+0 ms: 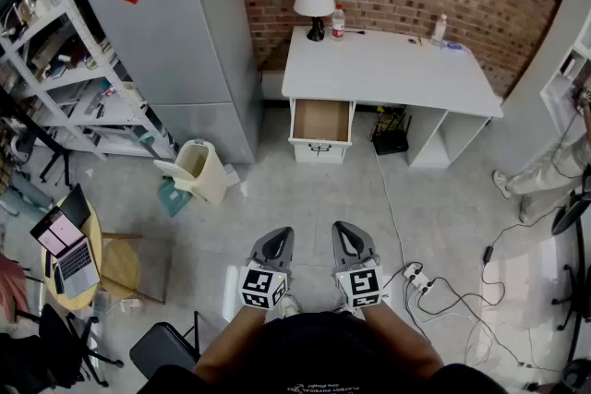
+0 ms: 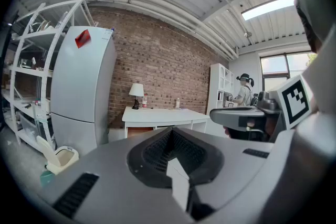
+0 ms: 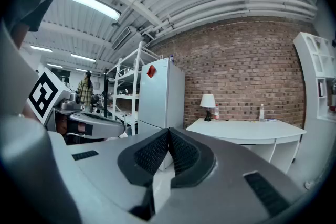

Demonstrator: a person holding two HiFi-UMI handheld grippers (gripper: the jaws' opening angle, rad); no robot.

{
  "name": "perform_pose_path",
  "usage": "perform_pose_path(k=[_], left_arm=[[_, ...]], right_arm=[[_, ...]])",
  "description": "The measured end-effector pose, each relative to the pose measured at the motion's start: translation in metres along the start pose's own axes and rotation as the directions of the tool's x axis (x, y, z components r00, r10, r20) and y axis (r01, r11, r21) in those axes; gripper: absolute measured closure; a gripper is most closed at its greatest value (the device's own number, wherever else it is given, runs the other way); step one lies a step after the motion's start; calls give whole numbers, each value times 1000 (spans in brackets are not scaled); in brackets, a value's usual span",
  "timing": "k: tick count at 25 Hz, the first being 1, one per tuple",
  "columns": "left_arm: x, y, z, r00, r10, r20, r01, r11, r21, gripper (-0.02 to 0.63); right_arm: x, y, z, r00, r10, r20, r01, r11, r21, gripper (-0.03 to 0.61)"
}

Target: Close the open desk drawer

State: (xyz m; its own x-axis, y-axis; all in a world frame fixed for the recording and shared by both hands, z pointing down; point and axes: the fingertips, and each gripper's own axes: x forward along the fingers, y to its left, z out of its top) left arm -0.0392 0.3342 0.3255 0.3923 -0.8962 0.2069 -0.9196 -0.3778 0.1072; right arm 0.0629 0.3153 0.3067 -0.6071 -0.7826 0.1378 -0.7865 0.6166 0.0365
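Note:
A white desk (image 1: 388,69) stands against the brick wall far ahead of me, across the floor. Its drawer (image 1: 320,120) under the left end is pulled open and shows a brown wooden inside. My left gripper (image 1: 272,246) and right gripper (image 1: 354,244) are side by side close to my body, both shut and empty, pointing toward the desk. In the left gripper view the left gripper (image 2: 170,131) has its jaws together, with the desk (image 2: 163,115) and a strip of the drawer (image 2: 137,131) beyond. In the right gripper view the right gripper (image 3: 168,131) hides the drawer; the desk (image 3: 247,131) shows.
A grey fridge (image 1: 175,32) and a shelf rack (image 1: 55,41) stand left of the desk. A cream bin (image 1: 199,169) sits on the floor ahead left. A power strip with cables (image 1: 416,277) lies to my right. A lamp (image 1: 314,0) and bottle are on the desk. A person (image 1: 554,171) stands far right.

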Motion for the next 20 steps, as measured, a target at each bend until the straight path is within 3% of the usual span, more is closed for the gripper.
perform_pose_path(k=[10, 17, 20], left_arm=[[10, -3, 10, 999, 43, 23, -43, 999, 23, 606], [0, 27, 6, 993, 115, 35, -117, 992, 42, 606], [-7, 40, 3, 994, 104, 42, -105, 994, 42, 606]], right_arm=[[4, -12, 1, 1000, 27, 2, -27, 1000, -16, 550], [18, 8, 0, 999, 37, 7, -37, 999, -16, 548], [26, 20, -3, 1000, 14, 8, -14, 1000, -11, 548]])
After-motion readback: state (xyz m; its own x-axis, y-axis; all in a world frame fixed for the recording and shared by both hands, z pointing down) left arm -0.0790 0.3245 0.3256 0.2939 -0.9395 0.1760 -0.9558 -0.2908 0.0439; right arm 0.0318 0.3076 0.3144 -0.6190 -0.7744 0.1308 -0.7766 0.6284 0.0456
